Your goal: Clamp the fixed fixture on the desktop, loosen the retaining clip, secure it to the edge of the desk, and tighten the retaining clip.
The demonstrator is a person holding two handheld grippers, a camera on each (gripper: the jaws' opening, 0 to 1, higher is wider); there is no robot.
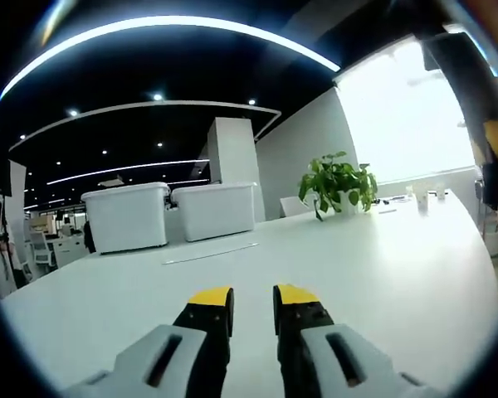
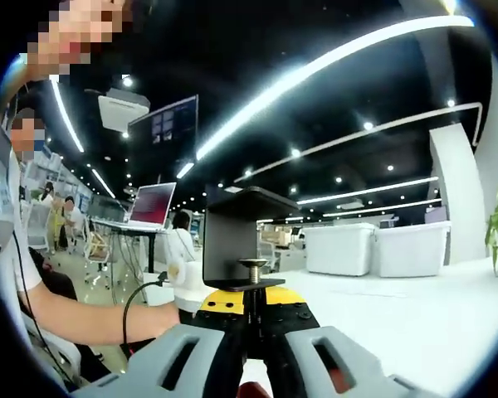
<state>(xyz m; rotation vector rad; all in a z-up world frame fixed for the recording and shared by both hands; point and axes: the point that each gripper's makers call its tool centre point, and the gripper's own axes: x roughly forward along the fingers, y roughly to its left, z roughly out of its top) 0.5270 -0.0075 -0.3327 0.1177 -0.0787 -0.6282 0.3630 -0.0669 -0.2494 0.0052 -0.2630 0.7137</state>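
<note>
Yellow-tipped jaws of the right gripper (image 2: 251, 305) rise from the bottom of the right gripper view, drawn together on the threaded screw stem (image 2: 252, 290) of a black C-shaped desk clamp (image 2: 232, 236). The clamp stands upright directly above the jaw tips: its flat top plate juts toward the right, its tall back plate drops on the left, and a round metal pressure pad (image 2: 251, 265) sits on top of the screw, inside the mouth of the clamp. A gap shows between that pad and the top plate. Behind the clamp, a person's bare forearm (image 2: 91, 319) reaches in from the left at desk-edge height, a black cable (image 2: 137, 311) looping beside it. Further back on the left stands a laptop (image 2: 152, 205) on a raised desk.

Over in the left gripper view, the left gripper (image 1: 253, 300) hovers above the white desktop (image 1: 373, 265) with its jaws slightly parted and nothing between them. A potted green plant (image 1: 339, 184) stands on the far side of the desktop, and two white storage bins (image 1: 170, 214) sit behind it to the left.
</note>
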